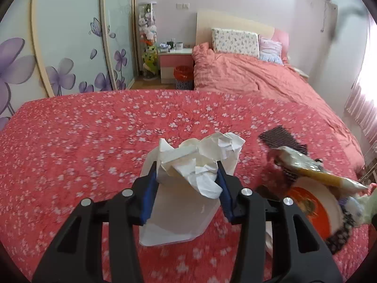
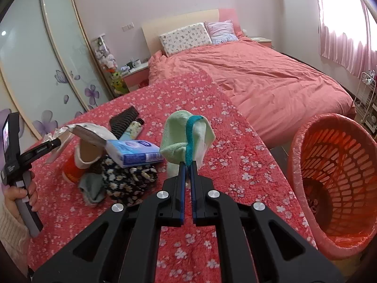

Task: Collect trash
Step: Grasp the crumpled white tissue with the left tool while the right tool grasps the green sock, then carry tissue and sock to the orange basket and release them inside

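Crumpled tissue (image 1: pixel 190 162) held in left gripper (image 1: pixel 186 174) jaws | right gripper (image 2: pixel 187 165) pinches green cloth (image 2: pixel 181 139) | loose hold, may miss basket (image 2: pixel 334 181).

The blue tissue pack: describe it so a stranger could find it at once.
Start at the red flowered cover in the foreground, in front of the pink bed. To the left of the right claw lies a heap of clutter; the blue tissue pack rests on top of it, over a dark daisy-print cloth. It is the only blue-and-white rectangular packet there.

a home bedroom: bed (image 2: pixel 271 75), pillow (image 2: pixel 186 36), wardrobe (image 1: pixel 70 47).
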A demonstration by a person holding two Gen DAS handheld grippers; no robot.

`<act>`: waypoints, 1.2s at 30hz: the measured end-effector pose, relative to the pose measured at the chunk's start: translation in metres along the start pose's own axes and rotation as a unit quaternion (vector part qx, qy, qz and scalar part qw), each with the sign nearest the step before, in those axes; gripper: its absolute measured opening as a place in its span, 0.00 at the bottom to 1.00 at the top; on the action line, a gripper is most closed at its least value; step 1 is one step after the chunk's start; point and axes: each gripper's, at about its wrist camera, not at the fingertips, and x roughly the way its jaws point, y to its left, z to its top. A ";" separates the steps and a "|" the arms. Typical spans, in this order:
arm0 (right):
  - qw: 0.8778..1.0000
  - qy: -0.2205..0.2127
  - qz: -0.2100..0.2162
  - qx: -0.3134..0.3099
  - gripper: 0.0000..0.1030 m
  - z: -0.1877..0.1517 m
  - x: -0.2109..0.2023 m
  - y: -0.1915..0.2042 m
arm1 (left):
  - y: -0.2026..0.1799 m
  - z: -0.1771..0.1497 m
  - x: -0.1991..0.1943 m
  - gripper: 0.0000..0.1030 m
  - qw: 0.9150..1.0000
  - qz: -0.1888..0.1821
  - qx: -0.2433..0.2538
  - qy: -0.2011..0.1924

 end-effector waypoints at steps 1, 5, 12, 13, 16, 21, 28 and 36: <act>1.000 -0.003 0.001 0.000 0.04 0.001 -0.003 0.001 | 0.001 -0.001 -0.008 0.44 1.000 -0.001 0.000 -0.004; 1.000 -0.021 0.006 -0.005 0.04 0.003 -0.022 0.004 | 0.003 -0.004 -0.040 0.44 1.000 -0.011 -0.001 -0.019; 0.999 -0.046 0.010 -0.007 0.04 0.004 -0.051 0.003 | -0.003 -0.009 -0.097 0.44 0.999 -0.031 0.002 -0.042; 0.999 -0.049 0.010 -0.007 0.04 0.004 -0.055 0.002 | -0.006 -0.010 -0.105 0.44 0.998 -0.035 0.004 -0.045; 0.998 -0.060 0.011 -0.007 0.04 0.004 -0.068 -0.001 | -0.017 -0.012 -0.126 0.44 0.997 -0.047 0.012 -0.052; 0.997 -0.081 0.006 -0.007 0.04 0.003 -0.091 -0.010 | -0.041 -0.015 -0.156 0.44 0.995 -0.069 0.031 -0.065; 0.995 -0.104 -0.006 0.000 0.04 0.003 -0.115 -0.027 | -0.088 -0.025 -0.187 0.44 0.989 -0.109 0.063 -0.073; 0.991 -0.125 -0.031 0.025 0.04 0.001 -0.137 -0.063 | -0.160 -0.041 -0.210 0.44 0.977 -0.173 0.104 -0.069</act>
